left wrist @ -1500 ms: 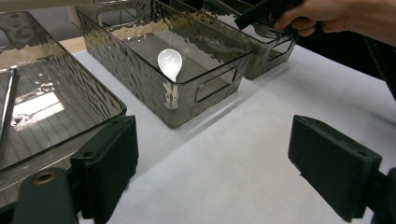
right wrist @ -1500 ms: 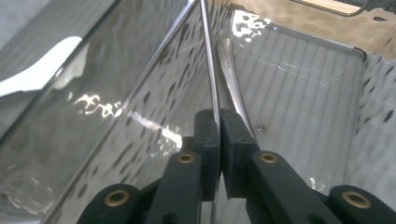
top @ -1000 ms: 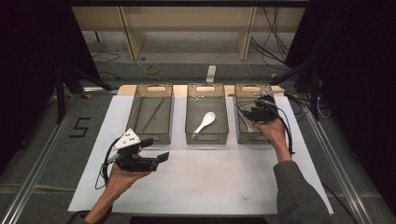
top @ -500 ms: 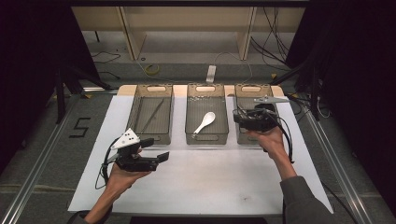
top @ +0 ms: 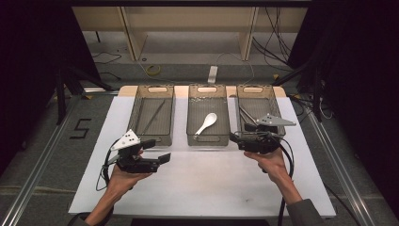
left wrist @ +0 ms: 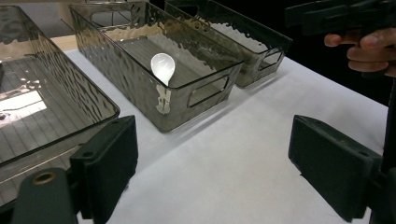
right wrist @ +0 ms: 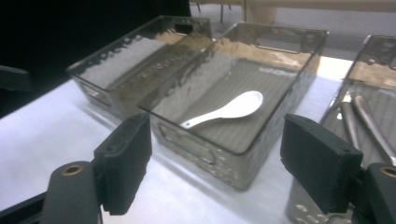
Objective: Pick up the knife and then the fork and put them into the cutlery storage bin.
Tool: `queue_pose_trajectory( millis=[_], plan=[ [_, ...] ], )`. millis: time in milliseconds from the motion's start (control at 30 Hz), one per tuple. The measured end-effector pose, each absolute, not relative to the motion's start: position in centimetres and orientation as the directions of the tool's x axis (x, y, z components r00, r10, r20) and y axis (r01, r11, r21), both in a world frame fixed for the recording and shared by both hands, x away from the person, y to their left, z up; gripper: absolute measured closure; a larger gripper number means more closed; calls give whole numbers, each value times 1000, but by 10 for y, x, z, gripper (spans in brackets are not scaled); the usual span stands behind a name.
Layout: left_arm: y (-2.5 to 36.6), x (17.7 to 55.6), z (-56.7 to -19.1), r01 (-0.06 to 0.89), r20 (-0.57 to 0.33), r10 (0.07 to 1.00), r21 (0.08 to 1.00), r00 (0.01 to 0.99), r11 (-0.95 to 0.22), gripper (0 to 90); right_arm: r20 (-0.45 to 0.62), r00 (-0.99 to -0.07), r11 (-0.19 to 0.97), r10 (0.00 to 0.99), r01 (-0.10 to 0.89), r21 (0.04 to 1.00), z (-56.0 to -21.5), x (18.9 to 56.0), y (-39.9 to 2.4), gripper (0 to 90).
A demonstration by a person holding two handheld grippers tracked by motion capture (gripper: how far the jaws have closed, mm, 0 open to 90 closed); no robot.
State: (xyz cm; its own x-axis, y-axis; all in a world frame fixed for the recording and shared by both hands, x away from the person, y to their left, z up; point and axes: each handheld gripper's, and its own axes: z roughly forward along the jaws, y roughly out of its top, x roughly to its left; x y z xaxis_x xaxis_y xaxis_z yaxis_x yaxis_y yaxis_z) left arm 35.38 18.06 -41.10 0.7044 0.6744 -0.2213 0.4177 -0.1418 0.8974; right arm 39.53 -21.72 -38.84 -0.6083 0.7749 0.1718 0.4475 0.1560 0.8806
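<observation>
The right tool hangs just in front of the right bin, its jaws spread wide with nothing between them; they have just been opening. The metal utensils lie in that bin, just beyond and to the right of this tool, two long handles side by side. The left tool is released too, empty, hovering over the white sheet of the bench, with the left bin just ahead of it. The white spoon rests on the floor of the middle bin, straight ahead of the right tool's jaws and apart from both tools. The likely risks come from the light, loose bins. A wide-open jaw swinging past could catch a rim or handle cut-out and drag or tip a bin. A reach for the spoon at a shallow angle could knock the near wall first, or skid the smooth spoon along the ribbed floor instead of gripping it. The trailing cable may also snag on a bin corner. The grey plate on top of the right tool covers the near end of the right bin, so the utensils' full length and number are unclear. The thin rod in the left bin is too slim to identify, and the smoky, rippled walls blur whatever lies behind them.
</observation>
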Motion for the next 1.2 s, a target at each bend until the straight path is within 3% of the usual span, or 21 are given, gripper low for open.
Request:
queue_pose_trajectory(
  millis=[667,1200],
  plan=[
    [181,353,-410,407,-226,655,903,721,-137,153,162,-645,157,747,408,899,-418,344,-226,206],
    [182,352,-409,409,-242,638,904,731,-127,153,175,-626,143,760,423,895,-432,325,-239,183]
  ],
)
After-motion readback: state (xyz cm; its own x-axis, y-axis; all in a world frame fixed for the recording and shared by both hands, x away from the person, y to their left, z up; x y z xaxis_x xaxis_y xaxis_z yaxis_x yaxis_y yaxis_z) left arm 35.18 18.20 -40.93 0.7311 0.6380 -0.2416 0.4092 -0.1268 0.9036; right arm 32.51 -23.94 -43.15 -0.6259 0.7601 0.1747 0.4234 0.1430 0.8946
